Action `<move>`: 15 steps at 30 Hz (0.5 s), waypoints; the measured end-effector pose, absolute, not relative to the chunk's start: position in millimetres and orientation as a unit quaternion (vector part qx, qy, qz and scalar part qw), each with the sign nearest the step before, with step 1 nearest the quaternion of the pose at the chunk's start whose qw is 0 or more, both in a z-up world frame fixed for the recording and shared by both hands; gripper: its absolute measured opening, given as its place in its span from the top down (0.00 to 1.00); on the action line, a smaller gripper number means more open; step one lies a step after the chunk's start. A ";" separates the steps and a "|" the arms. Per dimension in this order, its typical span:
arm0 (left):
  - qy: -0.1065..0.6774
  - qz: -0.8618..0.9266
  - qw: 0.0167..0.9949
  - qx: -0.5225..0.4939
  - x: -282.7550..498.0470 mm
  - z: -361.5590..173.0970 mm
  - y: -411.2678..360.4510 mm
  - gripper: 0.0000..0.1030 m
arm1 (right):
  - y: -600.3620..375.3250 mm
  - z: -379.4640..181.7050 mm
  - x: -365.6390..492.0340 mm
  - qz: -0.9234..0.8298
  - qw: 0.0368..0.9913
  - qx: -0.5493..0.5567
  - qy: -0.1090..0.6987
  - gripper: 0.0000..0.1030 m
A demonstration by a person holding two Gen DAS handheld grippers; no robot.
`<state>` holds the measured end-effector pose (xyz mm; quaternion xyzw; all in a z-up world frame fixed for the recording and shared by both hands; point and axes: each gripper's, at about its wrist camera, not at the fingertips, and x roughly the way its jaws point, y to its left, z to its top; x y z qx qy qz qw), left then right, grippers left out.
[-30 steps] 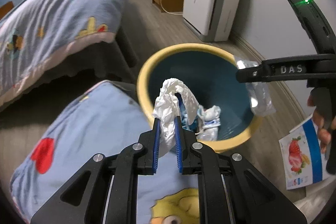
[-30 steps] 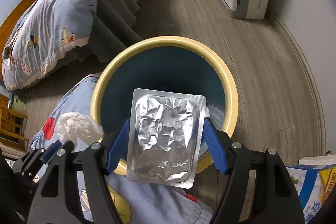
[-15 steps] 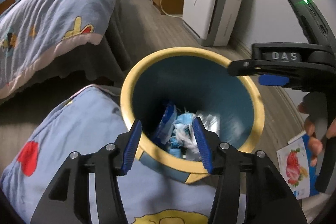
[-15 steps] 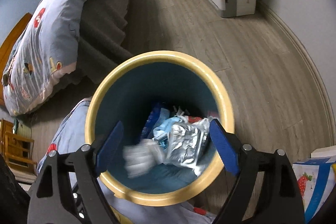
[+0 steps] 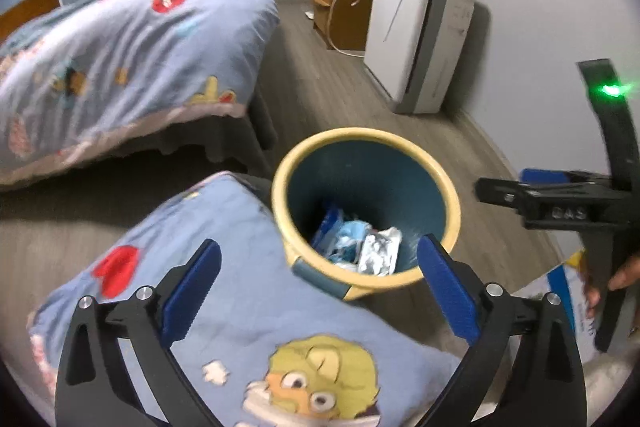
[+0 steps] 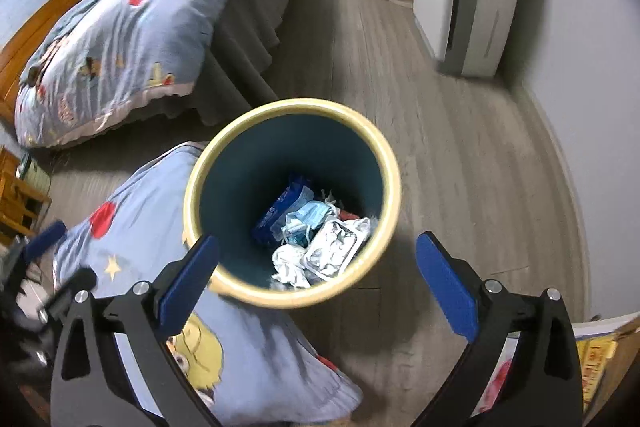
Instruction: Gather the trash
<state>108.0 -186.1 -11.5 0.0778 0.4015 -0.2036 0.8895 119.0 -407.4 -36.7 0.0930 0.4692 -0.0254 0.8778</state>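
A bin with a yellow rim and a teal inside stands on the wood floor. In it lie a silver foil blister pack, a crumpled white tissue, a blue face mask and a blue wrapper. My left gripper hangs above the bin's near edge, its jaws opening wide with nothing between them. My right gripper hovers over the bin, jaws opening too and holding nothing. In the left wrist view the right gripper shows side-on at the right of the bin.
A blue cartoon-print pillow lies against the bin's near left side. A bed with a matching quilt is beyond at left. A white air purifier and a wooden cabinet stand by the wall. A strawberry-print box sits at right.
The left gripper let go of the white tissue and the right let go of the foil pack; both pieces dropped into the bin. Both sets of jaws spread wide and both grippers rose.
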 end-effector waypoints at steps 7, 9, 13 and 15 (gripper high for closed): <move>0.417 -0.179 0.887 0.081 69.7 -0.7 -176.8 0.05 | -405.9 -18.1 75.1 -0.035 0.893 0.089 0.440 0.06; 0.417 -0.177 0.888 0.077 70.4 -2.5 -175.9 0.05 | -403.1 -15.0 71.7 -0.036 0.896 0.087 0.434 0.06; 0.417 -0.143 0.894 0.077 78.3 -4.4 -176.9 0.05 | -393.3 -11.7 74.1 -0.041 0.903 0.064 0.422 0.06; 0.403 -0.141 0.900 0.088 81.3 -5.7 -179.1 0.05 | -391.5 -11.1 75.5 -0.043 0.904 0.063 0.420 0.06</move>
